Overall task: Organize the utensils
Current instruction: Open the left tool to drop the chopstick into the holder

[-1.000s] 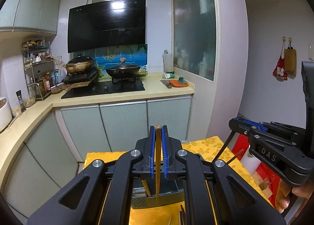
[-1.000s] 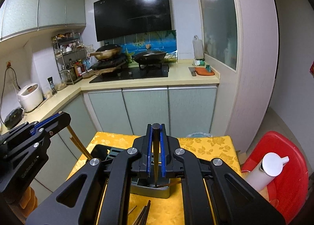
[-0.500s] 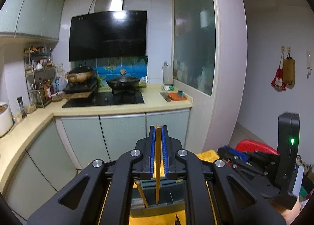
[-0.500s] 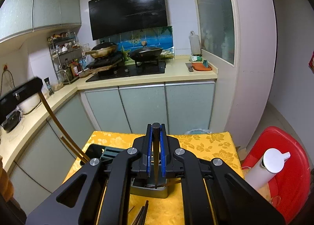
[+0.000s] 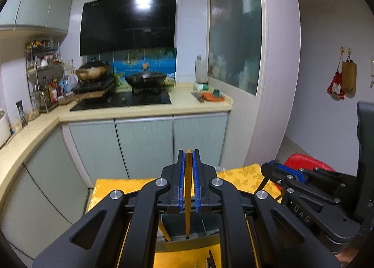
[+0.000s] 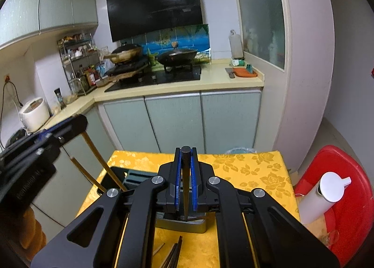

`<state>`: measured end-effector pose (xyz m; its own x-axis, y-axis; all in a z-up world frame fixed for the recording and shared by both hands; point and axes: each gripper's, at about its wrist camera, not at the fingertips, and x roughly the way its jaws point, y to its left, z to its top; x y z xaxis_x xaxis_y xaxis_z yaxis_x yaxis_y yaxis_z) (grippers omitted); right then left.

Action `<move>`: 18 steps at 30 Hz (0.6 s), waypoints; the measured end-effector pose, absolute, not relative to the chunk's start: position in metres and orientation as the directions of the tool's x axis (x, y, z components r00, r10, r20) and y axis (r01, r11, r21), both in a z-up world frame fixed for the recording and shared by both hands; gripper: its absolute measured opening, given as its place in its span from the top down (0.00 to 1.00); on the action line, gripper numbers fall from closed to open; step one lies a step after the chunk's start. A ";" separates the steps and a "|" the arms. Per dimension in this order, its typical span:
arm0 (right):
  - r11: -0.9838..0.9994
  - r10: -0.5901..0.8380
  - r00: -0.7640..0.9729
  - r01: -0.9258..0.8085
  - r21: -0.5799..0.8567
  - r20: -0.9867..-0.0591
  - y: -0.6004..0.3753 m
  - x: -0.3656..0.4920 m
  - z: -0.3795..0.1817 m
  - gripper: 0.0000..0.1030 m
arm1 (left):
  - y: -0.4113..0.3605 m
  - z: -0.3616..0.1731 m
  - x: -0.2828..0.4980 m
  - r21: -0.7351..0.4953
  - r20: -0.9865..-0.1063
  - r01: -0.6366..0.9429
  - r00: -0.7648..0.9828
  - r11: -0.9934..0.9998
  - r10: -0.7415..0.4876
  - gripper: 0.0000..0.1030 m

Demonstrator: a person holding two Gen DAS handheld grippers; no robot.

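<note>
Your left gripper point(image 5: 188, 184) clamps a wooden chopstick point(image 5: 187, 198), your right gripper point(image 6: 185, 181) a black chopstick point(image 6: 185, 188); lower both into the grey holder point(image 6: 182, 223) at lower centre.

I've got a light wooden chopstick point(image 5: 188, 188) pinched upright between the left tongs' blue pads, its top poking just above them and its lower end hanging over the grey utensil holder point(image 6: 184, 224) right below. A second wooden chopstick point(image 6: 84, 172) already leans tilted in that holder, just left of the held one. The right tongs grip a black chopstick point(image 6: 185, 181), also upright, tip pointing down at the same holder. More dark chopsticks point(image 6: 174, 255) lie loose on the yellow cloth, beneath the right tongs, nearer me than the holder.
</note>
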<state>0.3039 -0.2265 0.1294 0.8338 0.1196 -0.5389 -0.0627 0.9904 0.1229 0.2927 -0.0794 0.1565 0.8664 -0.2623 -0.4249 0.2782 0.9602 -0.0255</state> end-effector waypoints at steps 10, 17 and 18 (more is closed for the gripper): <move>0.990 0.133 0.806 -0.084 0.111 -0.577 -0.213 0.310 0.105 0.92 | -0.071 0.128 0.300 -0.051 -0.474 0.253 0.846 0.966 -0.246 0.86; 0.991 0.118 0.817 -0.061 0.119 -0.564 -0.217 0.305 0.108 0.55 | -0.057 0.138 0.284 -0.029 -0.430 0.233 0.875 0.972 -0.222 0.40; 0.991 0.116 0.820 -0.059 0.119 -0.560 -0.218 0.303 0.109 0.55 | -0.055 0.139 0.283 -0.028 -0.427 0.231 0.877 0.972 -0.221 0.36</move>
<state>0.3035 -0.2182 0.1089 0.8200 0.1161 -0.5604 -0.0593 0.9912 0.1187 0.2828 -0.0554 0.1390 0.8770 -0.2209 -0.4268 0.2312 0.9725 -0.0282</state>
